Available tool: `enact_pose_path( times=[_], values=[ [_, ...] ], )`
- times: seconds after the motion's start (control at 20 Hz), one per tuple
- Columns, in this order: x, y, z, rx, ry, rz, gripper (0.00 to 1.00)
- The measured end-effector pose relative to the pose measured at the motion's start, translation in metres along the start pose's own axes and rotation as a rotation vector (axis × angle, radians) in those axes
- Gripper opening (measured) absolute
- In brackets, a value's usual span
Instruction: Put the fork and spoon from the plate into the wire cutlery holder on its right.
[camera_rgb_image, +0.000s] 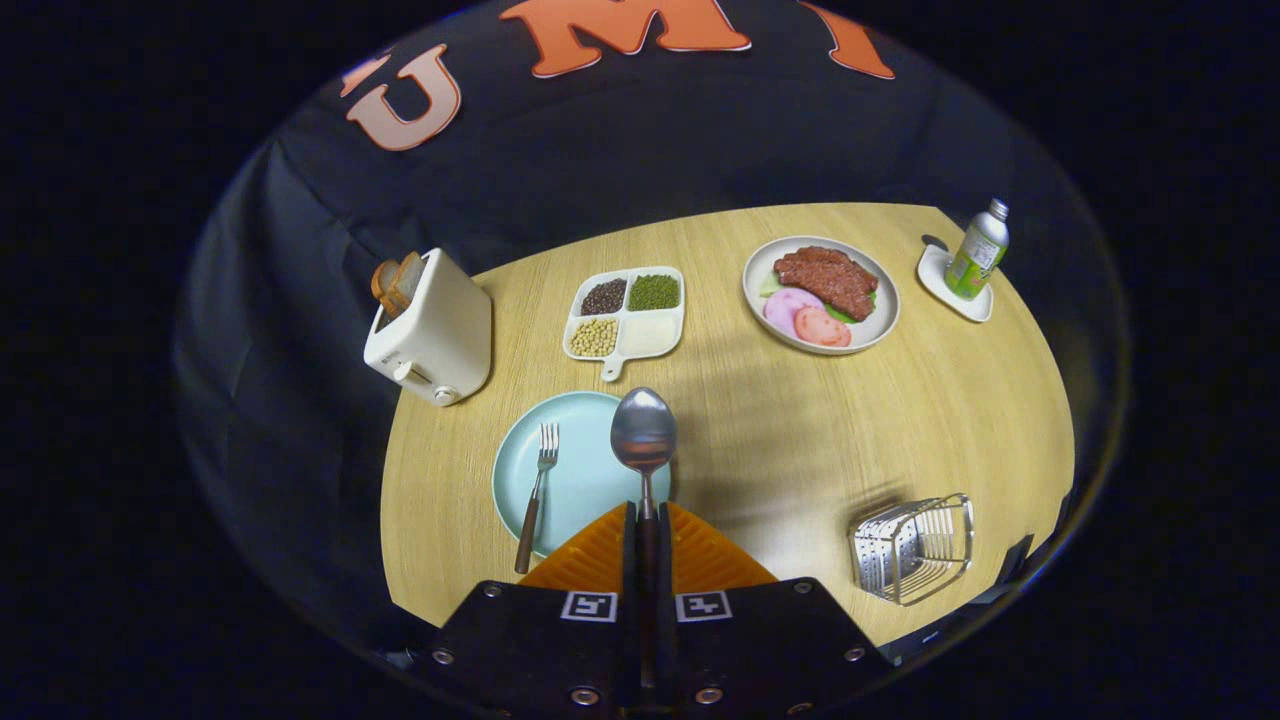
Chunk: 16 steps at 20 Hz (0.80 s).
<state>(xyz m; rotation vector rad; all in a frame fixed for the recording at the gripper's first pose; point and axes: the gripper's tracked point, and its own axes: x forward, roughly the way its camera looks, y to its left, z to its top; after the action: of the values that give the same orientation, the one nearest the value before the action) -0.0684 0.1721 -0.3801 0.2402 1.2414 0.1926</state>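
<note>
Relative to the pale blue plate (585, 470) on the light wood-grain surface (800, 430): the tool (645, 530), at its near edge, has orange ribbed fingers (700, 555) clamped on a silver spoon (644, 435) with a dark handle. The fork (535, 495) on the plate is silver, brown-handled. Right stands a chrome wire cutlery holder (912, 548); left, a cream toaster (432, 330).

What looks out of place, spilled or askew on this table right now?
Nothing spilled or damaged. The tongs are shut on the spoon, bowl up ahead of them. The fork lies on the blue plate. The wire cutlery holder sits upright.
</note>
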Motion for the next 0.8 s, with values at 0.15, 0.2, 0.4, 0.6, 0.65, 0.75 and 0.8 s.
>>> enact_pose_path(
  times=[0.15,0.2,0.4,0.6,0.65,0.75,0.8],
  values=[
    [-0.033,-0.039,0.013,0.02,-0.059,-0.038,0.07],
    [-0.043,-0.052,0.015,0.027,-0.078,-0.054,0.07],
    [-0.069,-0.101,0.01,0.055,-0.1,-0.102,0.07],
    [-0.078,-0.139,-0.017,0.072,-0.052,-0.138,0.07],
    [-0.079,-0.148,-0.026,0.066,-0.034,-0.149,0.07],
    [-0.078,-0.158,-0.041,0.061,0.005,-0.158,0.07],
    [-0.076,-0.163,-0.049,0.059,0.022,-0.166,0.07]
  ],
)
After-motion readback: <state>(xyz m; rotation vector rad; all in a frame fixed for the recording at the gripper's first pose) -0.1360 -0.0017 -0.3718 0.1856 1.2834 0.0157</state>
